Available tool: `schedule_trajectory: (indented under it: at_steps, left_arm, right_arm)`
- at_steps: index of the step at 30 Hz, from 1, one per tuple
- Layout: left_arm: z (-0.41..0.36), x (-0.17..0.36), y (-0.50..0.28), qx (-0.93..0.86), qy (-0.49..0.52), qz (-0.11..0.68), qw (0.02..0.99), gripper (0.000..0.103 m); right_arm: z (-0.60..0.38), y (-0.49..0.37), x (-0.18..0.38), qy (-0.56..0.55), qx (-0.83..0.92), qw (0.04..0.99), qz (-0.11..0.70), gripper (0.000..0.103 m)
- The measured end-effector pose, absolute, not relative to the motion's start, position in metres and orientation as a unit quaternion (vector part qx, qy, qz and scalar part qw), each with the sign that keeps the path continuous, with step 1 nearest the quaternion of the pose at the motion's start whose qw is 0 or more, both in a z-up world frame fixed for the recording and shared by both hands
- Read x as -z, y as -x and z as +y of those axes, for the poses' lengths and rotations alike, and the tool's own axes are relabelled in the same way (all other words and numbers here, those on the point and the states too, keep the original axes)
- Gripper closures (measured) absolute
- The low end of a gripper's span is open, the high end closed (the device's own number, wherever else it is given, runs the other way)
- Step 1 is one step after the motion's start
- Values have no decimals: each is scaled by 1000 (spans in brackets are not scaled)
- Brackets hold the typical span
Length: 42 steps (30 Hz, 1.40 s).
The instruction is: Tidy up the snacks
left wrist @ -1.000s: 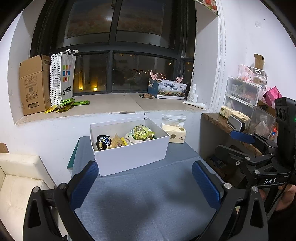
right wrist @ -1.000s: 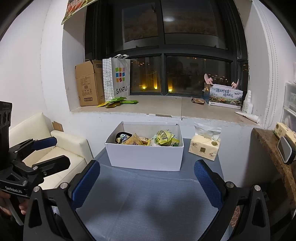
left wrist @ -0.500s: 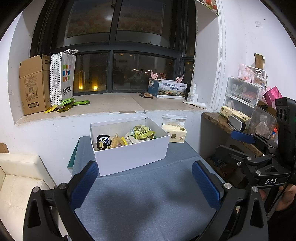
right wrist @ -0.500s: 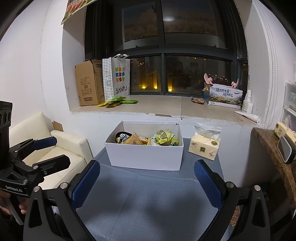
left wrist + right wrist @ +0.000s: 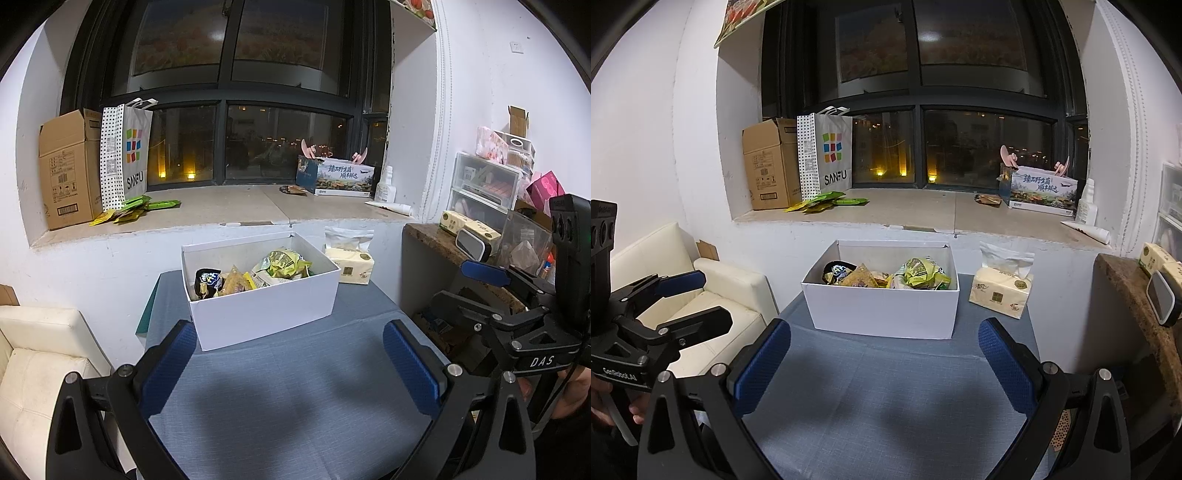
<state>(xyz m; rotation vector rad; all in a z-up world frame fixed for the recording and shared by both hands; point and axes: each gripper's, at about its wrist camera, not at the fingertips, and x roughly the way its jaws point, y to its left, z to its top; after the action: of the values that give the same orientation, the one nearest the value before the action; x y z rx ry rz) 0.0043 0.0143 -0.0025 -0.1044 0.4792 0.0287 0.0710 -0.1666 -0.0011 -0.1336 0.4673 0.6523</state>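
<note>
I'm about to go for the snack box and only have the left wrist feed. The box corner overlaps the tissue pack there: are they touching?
Observer: No. In the right wrist view the tissue pack stands apart from the white box, with a strip of blue cloth between them.
Operator: Is the right gripper holding anything?
Observer: No. The right gripper is open, its blue pads wide apart over the cloth, nothing between them.
Operator: And mine, seen from outside?
Observer: The left gripper is open and empty, seen against the white sofa, left of the cloth.
</note>
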Motion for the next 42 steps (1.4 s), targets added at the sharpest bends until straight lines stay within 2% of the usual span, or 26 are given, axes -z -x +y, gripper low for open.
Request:
schedule_trajectory:
  at_steps: [42]
  left_arm:
    - [12, 2, -6, -13, 51, 243, 969, 0]
  right_arm:
    - [-167, -72, 3, 64, -321, 917, 230, 0]
